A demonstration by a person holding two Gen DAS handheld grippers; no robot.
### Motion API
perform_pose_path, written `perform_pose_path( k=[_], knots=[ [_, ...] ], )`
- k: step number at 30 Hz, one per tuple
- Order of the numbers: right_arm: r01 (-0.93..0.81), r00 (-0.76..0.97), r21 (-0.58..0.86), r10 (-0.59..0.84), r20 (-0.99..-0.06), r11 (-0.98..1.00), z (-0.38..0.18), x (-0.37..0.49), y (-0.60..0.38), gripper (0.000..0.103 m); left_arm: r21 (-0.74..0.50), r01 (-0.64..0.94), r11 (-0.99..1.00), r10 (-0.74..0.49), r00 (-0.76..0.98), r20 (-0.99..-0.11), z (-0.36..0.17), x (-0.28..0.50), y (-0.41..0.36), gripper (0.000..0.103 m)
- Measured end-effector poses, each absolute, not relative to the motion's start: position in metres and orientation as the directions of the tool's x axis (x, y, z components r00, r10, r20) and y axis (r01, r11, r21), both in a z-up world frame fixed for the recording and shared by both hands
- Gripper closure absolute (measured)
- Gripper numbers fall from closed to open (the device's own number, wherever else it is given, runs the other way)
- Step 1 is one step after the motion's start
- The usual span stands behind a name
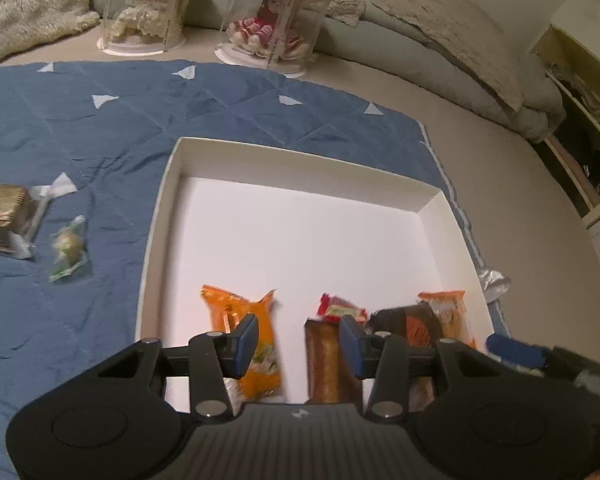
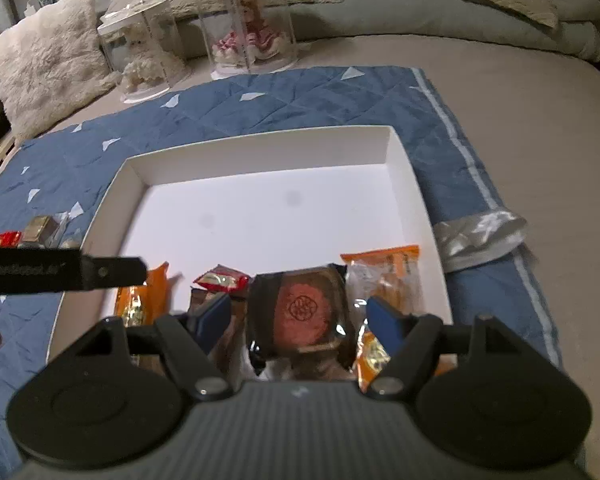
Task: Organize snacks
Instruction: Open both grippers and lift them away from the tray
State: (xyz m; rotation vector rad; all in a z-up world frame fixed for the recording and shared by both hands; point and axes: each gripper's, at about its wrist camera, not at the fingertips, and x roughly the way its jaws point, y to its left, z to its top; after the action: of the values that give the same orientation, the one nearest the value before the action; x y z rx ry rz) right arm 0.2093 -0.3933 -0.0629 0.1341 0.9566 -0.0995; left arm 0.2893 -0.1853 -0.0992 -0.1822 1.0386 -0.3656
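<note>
A white shallow box (image 1: pixel 168 184) (image 2: pixel 404 168) lies on a blue quilted mat. Along its near side lie an orange packet (image 1: pixel 240 320), a brown bar (image 1: pixel 324 360), a small red packet (image 1: pixel 340 308) (image 2: pixel 220 278), a dark round-cake packet (image 2: pixel 304 312) and a clear orange packet (image 1: pixel 444 312) (image 2: pixel 388 272). My left gripper (image 1: pixel 298 340) is open and empty above the box's near edge. My right gripper (image 2: pixel 300 320) is open, with the dark cake packet lying between its fingers. Outside the box on the mat lie a gold-brown packet (image 1: pixel 8 216) and a green packet (image 1: pixel 68 248).
A silver wrapper (image 2: pixel 480 236) lies at the mat's right edge. Two clear display cases with dolls (image 1: pixel 276 20) (image 2: pixel 140 52) stand at the back before cushions. An open cabinet (image 1: pixel 580 120) is at the right. The left gripper's arm (image 2: pixel 60 272) crosses the right view.
</note>
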Motion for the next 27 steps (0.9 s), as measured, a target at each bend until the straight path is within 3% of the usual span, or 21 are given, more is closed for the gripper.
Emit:
perform_pose_path(
  k=[2,7,12,18,27],
  knots=[
    [0.159,0.579,0.069,-0.036,-0.814,0.985,-0.058,0.204,-0.393,0.024,-0.300,0.218,0.929,-0.369,0.455,-0.810,-0.096,0.285,-0.182,0.047],
    [0.186,0.593,0.070,-0.055,-0.803,0.980,-0.050,0.195,-0.393,0.022,-0.267,0.232,0.935,-0.347,0.459,-0.817,-0.090,0.273,-0.172,0.043],
    [0.185,0.612,0.047,-0.078,-0.787,0.982,-0.042,0.187,-0.389,0.011,-0.226,0.224,0.948,-0.309,0.475,-0.824,-0.086,0.264,-0.159,0.021],
    [0.186,0.629,0.000,-0.119,-0.768,0.983,-0.040,0.182,-0.381,0.000,-0.197,0.200,0.960,-0.273,0.497,-0.824,-0.082,0.259,-0.141,0.004],
    [0.159,0.643,-0.021,-0.120,-0.756,0.987,-0.037,0.184,-0.369,0.000,-0.145,0.190,0.971,-0.225,0.520,-0.824,-0.081,0.261,-0.121,0.000]
  ],
)
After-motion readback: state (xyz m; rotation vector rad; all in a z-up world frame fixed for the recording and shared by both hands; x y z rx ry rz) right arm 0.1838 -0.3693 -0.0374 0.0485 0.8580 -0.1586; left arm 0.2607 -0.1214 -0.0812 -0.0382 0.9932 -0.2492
